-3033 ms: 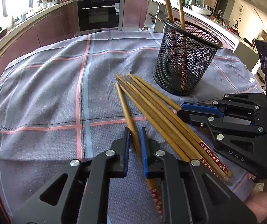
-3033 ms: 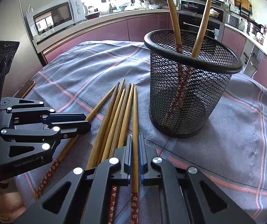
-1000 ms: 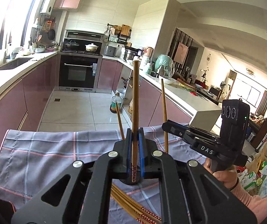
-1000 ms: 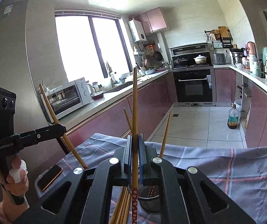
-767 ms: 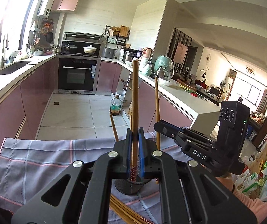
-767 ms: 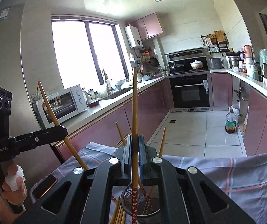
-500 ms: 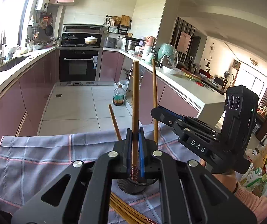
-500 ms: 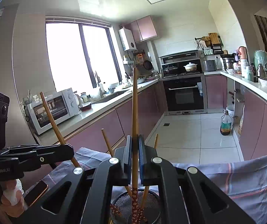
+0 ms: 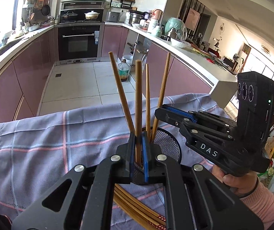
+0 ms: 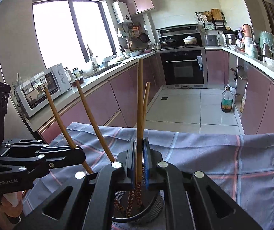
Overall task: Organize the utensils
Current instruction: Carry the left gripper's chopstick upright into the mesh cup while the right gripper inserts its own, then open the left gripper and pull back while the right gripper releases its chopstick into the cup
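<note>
Chopstick point(image 9: 138, 99) is clamped upright between the left gripper point(image 9: 138, 153) fingers, its lower end inside the black mesh holder point(image 9: 167, 143). A second chopstick point(image 10: 140, 103) is seen between the right gripper point(image 10: 138, 164) fingers; these have just been parting slightly, and pad contact cannot be told. Its patterned end sits in the holder. Two more chopsticks lean in the holder. Loose chopsticks point(image 9: 135, 210) are left on the checked cloth point(image 9: 41, 134) covering the worktop.

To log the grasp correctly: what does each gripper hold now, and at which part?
Left gripper: a chopstick, pinched low on its shaft. Right gripper: another chopstick, pinched just above its patterned end.
</note>
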Demonstrator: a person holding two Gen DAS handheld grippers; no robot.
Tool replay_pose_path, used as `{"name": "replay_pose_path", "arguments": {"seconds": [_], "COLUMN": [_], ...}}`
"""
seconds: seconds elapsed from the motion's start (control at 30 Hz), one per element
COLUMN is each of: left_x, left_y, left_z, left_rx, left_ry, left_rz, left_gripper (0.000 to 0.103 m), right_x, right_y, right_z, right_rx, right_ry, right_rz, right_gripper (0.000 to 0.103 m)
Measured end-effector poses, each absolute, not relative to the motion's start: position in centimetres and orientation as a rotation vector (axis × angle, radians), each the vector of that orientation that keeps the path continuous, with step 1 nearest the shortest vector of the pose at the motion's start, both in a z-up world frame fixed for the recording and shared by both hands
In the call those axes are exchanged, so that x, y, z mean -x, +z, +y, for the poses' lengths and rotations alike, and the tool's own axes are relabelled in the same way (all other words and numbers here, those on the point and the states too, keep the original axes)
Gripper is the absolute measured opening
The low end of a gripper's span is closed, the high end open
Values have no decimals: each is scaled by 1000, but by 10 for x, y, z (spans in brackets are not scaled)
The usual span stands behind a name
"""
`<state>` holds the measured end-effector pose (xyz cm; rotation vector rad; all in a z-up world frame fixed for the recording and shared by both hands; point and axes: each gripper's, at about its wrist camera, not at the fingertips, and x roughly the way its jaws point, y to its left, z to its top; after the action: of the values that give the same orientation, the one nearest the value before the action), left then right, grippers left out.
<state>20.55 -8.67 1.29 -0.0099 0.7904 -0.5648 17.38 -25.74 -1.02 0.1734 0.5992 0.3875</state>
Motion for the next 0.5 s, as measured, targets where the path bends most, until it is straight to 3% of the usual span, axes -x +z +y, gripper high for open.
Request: {"name": "replay_pose_path", "arguments": {"seconds": [0.13, 0.37, 0.5], "left_x": [-217, -214, -205], "left_y": [3, -6, -7], "left_z": [-82, -75, -68], "left_rx": [32, 48, 62], "left_ry": [-534, -510, -496], "left_rz": [813, 800, 782], "left_gripper": [8, 11, 17], "right_x": [-175, -164, -156], "right_y": [-12, -11, -11], "right_z": [-262, -263, -264], "right_rx": [-191, -196, -192], "right_ry": [377, 390, 398], "right_rz": [611, 608, 602], "right_gripper": [22, 28, 28]}}
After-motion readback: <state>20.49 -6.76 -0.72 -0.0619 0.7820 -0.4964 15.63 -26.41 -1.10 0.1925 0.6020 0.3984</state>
